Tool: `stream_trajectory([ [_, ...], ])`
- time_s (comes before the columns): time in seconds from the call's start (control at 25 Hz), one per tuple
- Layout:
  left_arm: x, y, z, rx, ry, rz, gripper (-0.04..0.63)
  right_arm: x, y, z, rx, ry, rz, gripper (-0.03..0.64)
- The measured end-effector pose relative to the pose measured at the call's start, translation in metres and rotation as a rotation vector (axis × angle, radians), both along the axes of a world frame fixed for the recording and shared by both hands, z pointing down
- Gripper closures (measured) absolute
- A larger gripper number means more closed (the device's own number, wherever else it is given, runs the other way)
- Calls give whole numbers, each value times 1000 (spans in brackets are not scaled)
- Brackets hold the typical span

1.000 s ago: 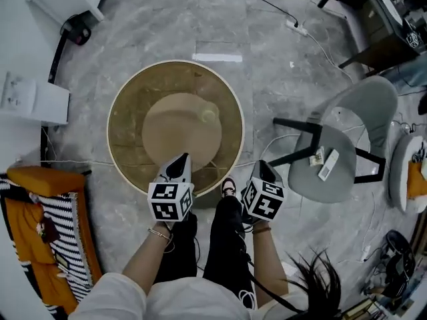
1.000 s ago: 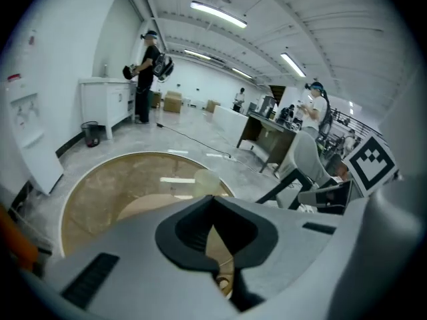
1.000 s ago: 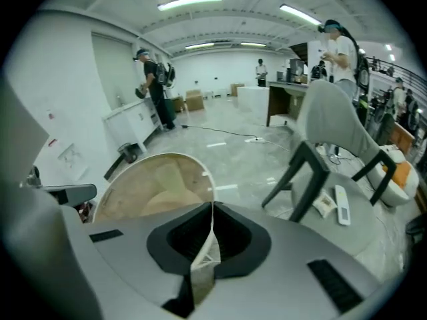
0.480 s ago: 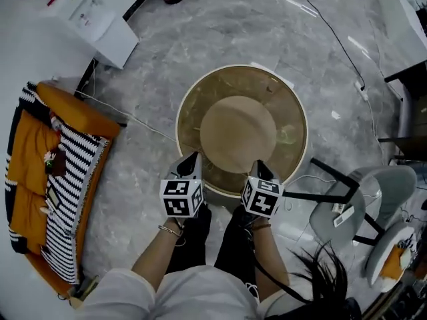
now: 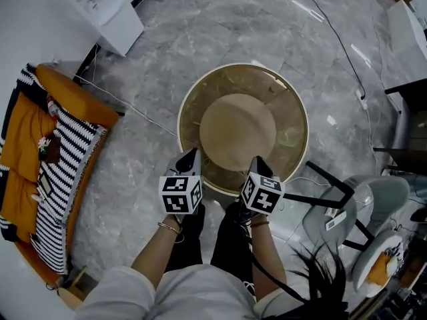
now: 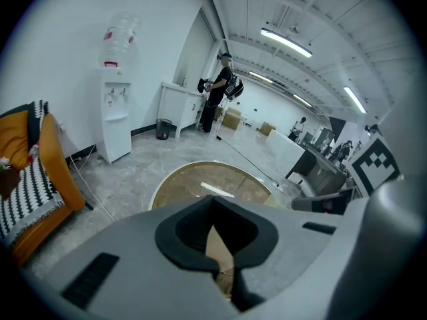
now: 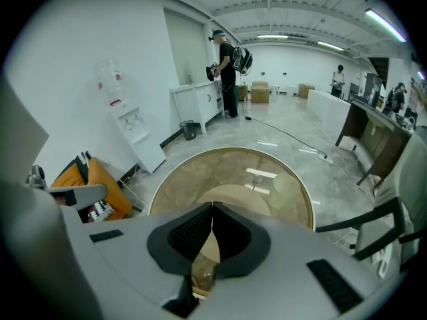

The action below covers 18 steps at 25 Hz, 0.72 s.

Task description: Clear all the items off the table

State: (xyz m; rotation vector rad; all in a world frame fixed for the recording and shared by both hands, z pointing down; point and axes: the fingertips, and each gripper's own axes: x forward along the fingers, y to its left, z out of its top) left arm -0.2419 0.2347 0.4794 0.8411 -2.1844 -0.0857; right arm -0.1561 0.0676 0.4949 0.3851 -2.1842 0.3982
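Jaws shut, empty: left gripper (image 5: 192, 153), right gripper (image 5: 257, 160), both at near rim of table (image 5: 293, 122). Gripper views alone showed dispenser (image 6: 115, 112) and person (image 7: 227, 62) (far off, at counter (image 7: 197, 102)); head view alone, holder's legs (image 5: 230, 245). Chair (image 5: 337, 209) stood right, orange seat (image 5: 63, 102) left.

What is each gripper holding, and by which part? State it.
Nothing is held. The left gripper and the right gripper are both shut and empty, near the round table's closer edge.

Person: pale sleeves (image 5: 123, 291), black trousers (image 5: 228, 242), thin bracelet (image 5: 167, 229) on left wrist, long dark hair (image 5: 321, 267). Left gripper (image 5: 191, 156) and right gripper (image 5: 259, 161): black jaws, cubes (image 5: 180, 194) with black-and-white square markers.
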Motion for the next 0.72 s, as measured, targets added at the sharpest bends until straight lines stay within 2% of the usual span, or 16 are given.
stream_trajectory([
  [0.36,16,-52,32,-43,46,67,588,32,-70,28,-35,24,114,585],
  [0.48,15,-75,37,-44,52,90,588,32,-96,35,-49,17,136,506],
  [0.6,12,-98,41,-48,50,109,588,30,-125,42,-52,17,154,492],
  [0.72,11,-117,51,-58,53,119,588,28,-149,55,-63,24,164,422],
])
